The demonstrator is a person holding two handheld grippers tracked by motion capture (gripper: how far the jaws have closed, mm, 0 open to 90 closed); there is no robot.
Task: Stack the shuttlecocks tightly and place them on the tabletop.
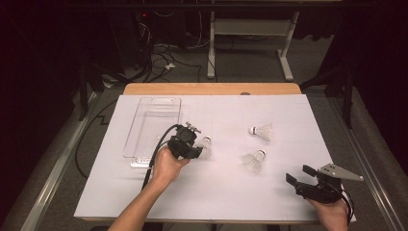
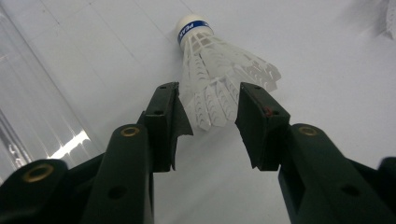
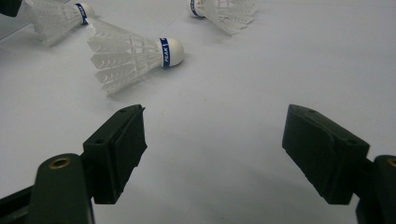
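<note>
Three white plastic shuttlecocks with blue bands lie on the white table sheet. One shuttlecock (image 1: 206,143) (image 2: 210,60) lies with its cork away from my left gripper (image 1: 200,147) (image 2: 208,100), whose jaws stand on either side of its skirt's wide end without visibly squeezing it. The other two shuttlecocks (image 1: 261,131) (image 1: 253,160) lie right of centre. My right gripper (image 1: 300,174) (image 3: 212,116) rests low at the front right, open wide with nothing between its jaws. It faces the nearest shuttlecock (image 3: 135,56), and the other two (image 3: 224,9) (image 3: 58,18) lie farther off.
A clear plastic tray (image 1: 129,139) (image 2: 28,93) lies on the sheet just left of my left gripper. The wooden table edge (image 1: 211,89) runs along the back. Cables and a desk frame stand on the floor beyond.
</note>
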